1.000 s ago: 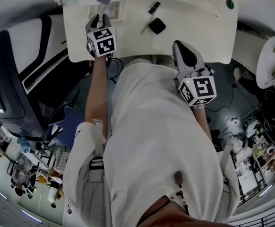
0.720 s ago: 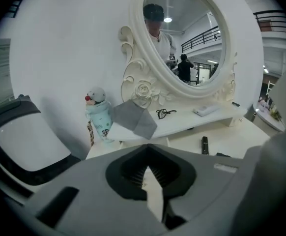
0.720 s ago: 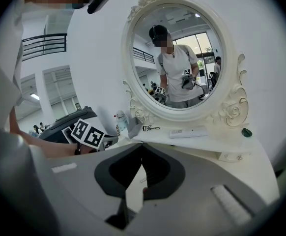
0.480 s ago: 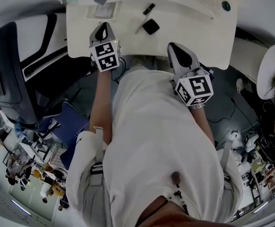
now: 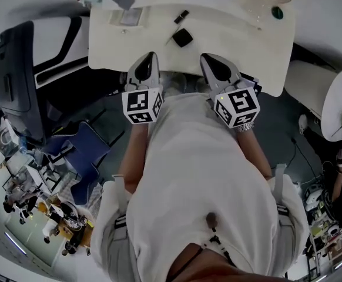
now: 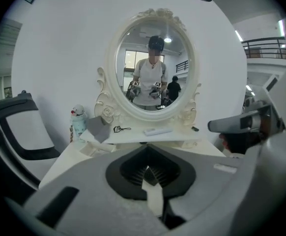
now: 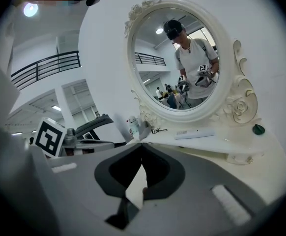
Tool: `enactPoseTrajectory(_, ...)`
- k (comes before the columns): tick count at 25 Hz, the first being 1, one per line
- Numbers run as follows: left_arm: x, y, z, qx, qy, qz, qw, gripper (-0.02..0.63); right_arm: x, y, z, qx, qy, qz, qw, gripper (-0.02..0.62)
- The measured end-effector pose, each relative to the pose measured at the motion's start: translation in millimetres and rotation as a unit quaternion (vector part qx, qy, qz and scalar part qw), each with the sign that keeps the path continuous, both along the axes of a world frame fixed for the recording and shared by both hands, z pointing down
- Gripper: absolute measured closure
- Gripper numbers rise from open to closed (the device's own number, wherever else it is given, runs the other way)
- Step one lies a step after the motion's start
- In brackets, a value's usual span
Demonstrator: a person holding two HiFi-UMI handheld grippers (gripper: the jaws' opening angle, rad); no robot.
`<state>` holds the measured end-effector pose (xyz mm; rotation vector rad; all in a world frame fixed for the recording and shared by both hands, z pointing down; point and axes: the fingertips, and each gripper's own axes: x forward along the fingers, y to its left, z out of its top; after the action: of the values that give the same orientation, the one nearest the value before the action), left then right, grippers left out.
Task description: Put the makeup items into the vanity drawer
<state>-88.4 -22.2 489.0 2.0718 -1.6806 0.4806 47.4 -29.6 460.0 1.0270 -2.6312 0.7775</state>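
- The cream desk spans the top of the head view.
- The left tongs and right tongs hover at its near edge, centre frame, both closed on nothing.
- A square black compact lies upper centre on the desk.
- A slim black tube lies just above it, apart.

White short-sleeved T-shirt, pale trousers, grey left gripper, grey right gripper, each bearing a black-and-white marker cube.

tabletop: front edge partly under shirt | black square, stick: too small to identify | mirror: reflected face blurred | green item: tiny, unclear
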Motion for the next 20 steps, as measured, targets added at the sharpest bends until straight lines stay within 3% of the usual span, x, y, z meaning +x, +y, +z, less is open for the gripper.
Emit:
enactPoseTrajectory(5,38,30,-8,0.000,0.011,0.009,0.9999,0.600,10,0,-1,0.002,-0.014,-0.032,0.999,0.588)
enactPoseTrajectory(12,49,45,-14,0.015,0.001,-0.024,0.9996,0.600,22,3,4,0.002,-0.023,-0.057,0.998,0.588)
enactPoseTrajectory(20,68,58,-6,0.020,-0.007,-0.027,0.9994,0.601,40,12,9,0.005,-0.024,-0.057,0.998,0.588)
